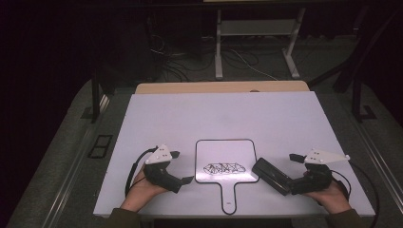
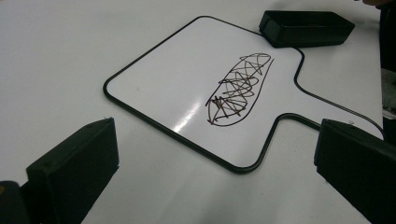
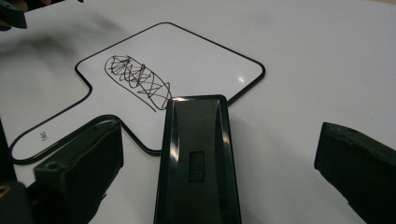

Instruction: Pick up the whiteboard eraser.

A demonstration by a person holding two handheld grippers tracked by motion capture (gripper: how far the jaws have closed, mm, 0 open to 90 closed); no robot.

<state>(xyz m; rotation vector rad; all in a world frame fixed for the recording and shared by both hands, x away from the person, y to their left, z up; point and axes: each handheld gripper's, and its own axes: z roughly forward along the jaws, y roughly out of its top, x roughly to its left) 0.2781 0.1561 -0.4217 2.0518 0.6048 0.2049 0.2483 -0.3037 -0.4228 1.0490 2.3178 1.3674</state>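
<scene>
A small paddle-shaped whiteboard (image 1: 225,152) (image 2: 177,74) (image 3: 196,60) lies flat near the table's front edge, its handle toward the person. A dark scribble (image 1: 223,168) (image 2: 238,88) (image 3: 137,79) marks its lower half. A black eraser block (image 1: 270,175) (image 2: 306,28) (image 3: 196,158) rests on the table just right of the board. My right gripper (image 1: 290,171) (image 3: 222,140) is open, its jaws on either side of the eraser with gaps on both sides. My left gripper (image 1: 183,167) (image 2: 217,140) stands open left of the board, nothing between its fingers.
The white table top (image 1: 214,114) stretches bare behind the board, with a wooden edge (image 1: 221,87) at its far side. Beyond it are the white legs of another desk (image 1: 218,42) and loose cables on the dark floor (image 1: 190,66).
</scene>
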